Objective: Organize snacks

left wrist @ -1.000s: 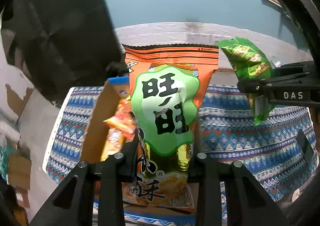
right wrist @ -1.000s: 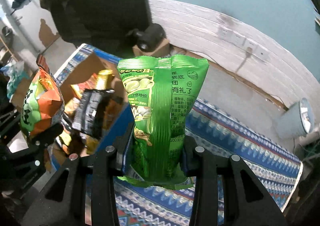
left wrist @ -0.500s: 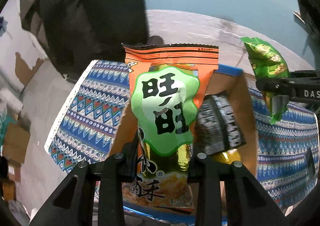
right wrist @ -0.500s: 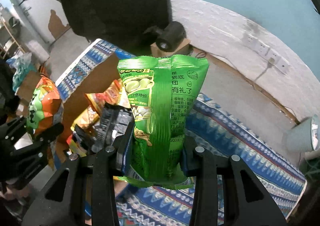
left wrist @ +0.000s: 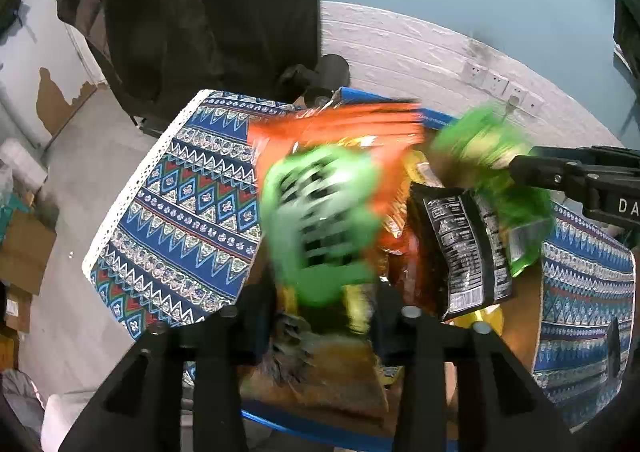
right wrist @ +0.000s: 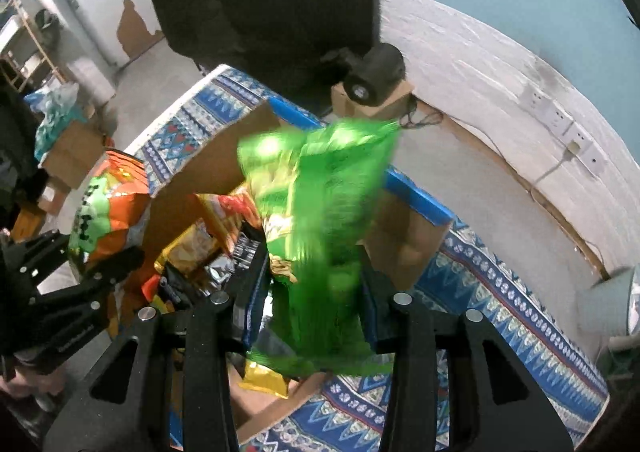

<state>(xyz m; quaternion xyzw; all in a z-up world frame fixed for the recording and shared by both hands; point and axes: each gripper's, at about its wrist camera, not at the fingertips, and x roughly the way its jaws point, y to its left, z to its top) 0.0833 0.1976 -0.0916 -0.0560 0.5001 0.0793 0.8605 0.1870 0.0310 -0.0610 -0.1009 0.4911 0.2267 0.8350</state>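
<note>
My left gripper [left wrist: 324, 312] has opened and the orange-and-green snack bag [left wrist: 324, 204] is blurred, dropping between its jaws over the cardboard box [left wrist: 520, 316]. My right gripper [right wrist: 316, 304] has also opened and the green snack bag [right wrist: 320, 220] is blurred between its jaws, falling over the same box [right wrist: 212, 168]. In the right wrist view the orange bag [right wrist: 108, 212] and left gripper [right wrist: 80, 276] show at left. In the left wrist view the green bag [left wrist: 500, 180] and right gripper [left wrist: 516, 168] show at right.
The box holds several snack packs, including a black one [left wrist: 464, 248] and yellow ones [right wrist: 188, 244]. It sits on a blue patterned cloth [left wrist: 188, 212]. A dark speaker on a small carton [right wrist: 372, 72] stands behind. A white bin [right wrist: 608, 304] is at right.
Both grippers moved over the box and opened. Both bags, sharp and held before, are now blurred and slipping down out of the jaws.
</note>
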